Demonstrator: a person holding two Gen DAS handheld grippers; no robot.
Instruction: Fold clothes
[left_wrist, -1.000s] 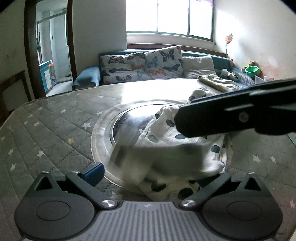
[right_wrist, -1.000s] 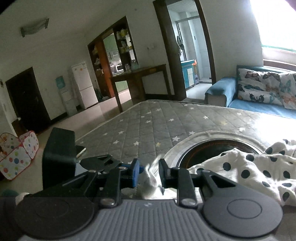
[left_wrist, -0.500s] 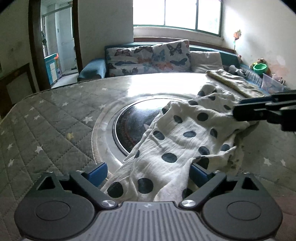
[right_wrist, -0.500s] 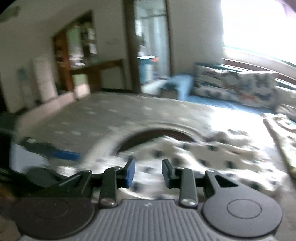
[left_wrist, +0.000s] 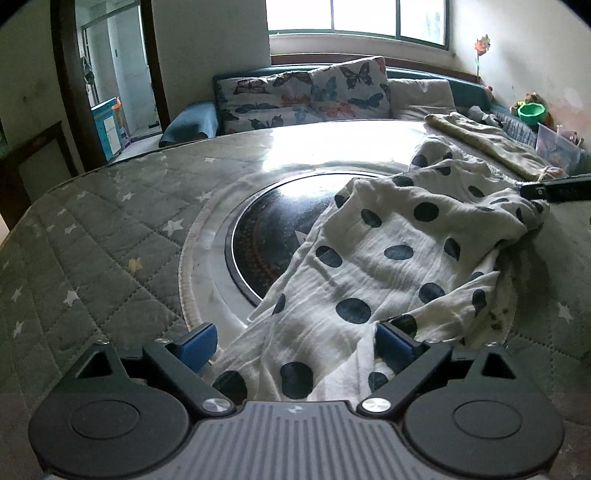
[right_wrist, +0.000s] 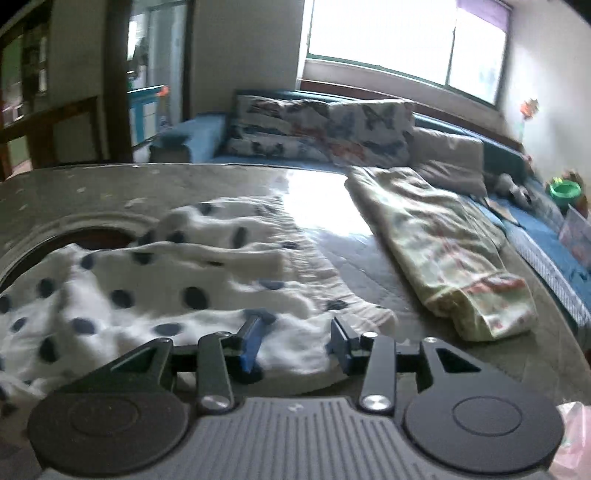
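Note:
A white garment with dark polka dots (left_wrist: 388, 258) lies crumpled on the quilted grey table, partly over a dark round glass inset (left_wrist: 273, 229). My left gripper (left_wrist: 295, 347) is open, its blue fingertips on either side of the garment's near end. My right gripper (right_wrist: 295, 341) is open over the garment's right edge (right_wrist: 207, 295); its black tip shows in the left wrist view (left_wrist: 554, 188), at the cloth's far right corner.
A folded pale floral cloth (right_wrist: 443, 251) lies on the table to the right. A blue sofa with butterfly cushions (left_wrist: 314, 96) stands behind the table. A green bowl (left_wrist: 532, 110) and a clear box sit at the far right.
My right gripper swung from the left side across to the garment's right edge and opened. The garment spread flatter on the table. My left gripper stayed open at the near end.

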